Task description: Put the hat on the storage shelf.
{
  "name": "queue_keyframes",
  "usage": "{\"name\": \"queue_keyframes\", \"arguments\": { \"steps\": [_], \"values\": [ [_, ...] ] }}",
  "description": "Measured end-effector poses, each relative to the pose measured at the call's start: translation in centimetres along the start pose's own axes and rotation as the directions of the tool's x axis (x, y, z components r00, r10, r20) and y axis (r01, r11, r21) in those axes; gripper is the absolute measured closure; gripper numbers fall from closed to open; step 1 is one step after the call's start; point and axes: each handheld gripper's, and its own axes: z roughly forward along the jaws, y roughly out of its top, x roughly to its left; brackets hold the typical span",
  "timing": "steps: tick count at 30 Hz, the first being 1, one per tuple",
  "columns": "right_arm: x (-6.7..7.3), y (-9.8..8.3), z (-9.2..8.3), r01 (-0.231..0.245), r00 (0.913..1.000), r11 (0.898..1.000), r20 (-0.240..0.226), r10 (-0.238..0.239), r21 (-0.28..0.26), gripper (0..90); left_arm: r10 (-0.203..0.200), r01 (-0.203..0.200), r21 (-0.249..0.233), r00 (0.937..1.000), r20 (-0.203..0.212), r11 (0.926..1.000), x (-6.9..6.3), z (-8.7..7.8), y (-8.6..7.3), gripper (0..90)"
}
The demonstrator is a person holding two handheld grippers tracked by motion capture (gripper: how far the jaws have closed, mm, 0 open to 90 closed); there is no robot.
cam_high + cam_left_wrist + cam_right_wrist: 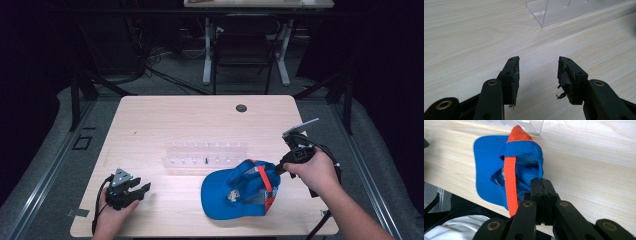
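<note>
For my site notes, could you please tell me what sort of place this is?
Probably a lab or recording workspace: a bare wooden table in a dark room, cables on the floor, and a second desk with a chair behind.

Left hand-held gripper [538, 75] agape, right [542, 195] clamped

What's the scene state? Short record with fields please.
surface: wooden table
item in hand: blue cap with orange strap, lying upside down near the front edge
right gripper: jaws shut on the cap's back edge
left gripper: jaws open, nothing between them, low over bare wood
other item: clear plastic rack behind the cap, mid-table
background: chair beyond the table
</note>
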Motion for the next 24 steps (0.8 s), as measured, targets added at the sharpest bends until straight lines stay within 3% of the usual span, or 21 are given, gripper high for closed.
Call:
{"name": "queue_keyframes", "arguments": {
  "steps": [9, 24],
  "values": [
    [0.3, 0.4, -1.7, 0.016, 0.9997, 1.0, -0.019, -0.016, 0.014, 90.0, -0.004, 0.004, 0.003, 1.0, 0.003, 1.0, 0.0, 0.1, 0.0, 52.6],
    [1.1, 1.0, -4.3, -0.02, 0.996, 1.0, -0.088, 0.019, -0.002, 90.0, 0.001, -0.001, 0.008, 1.0, 0.004, 1.0, 0.0, 0.1, 0.0, 52.6]
  ]
}}
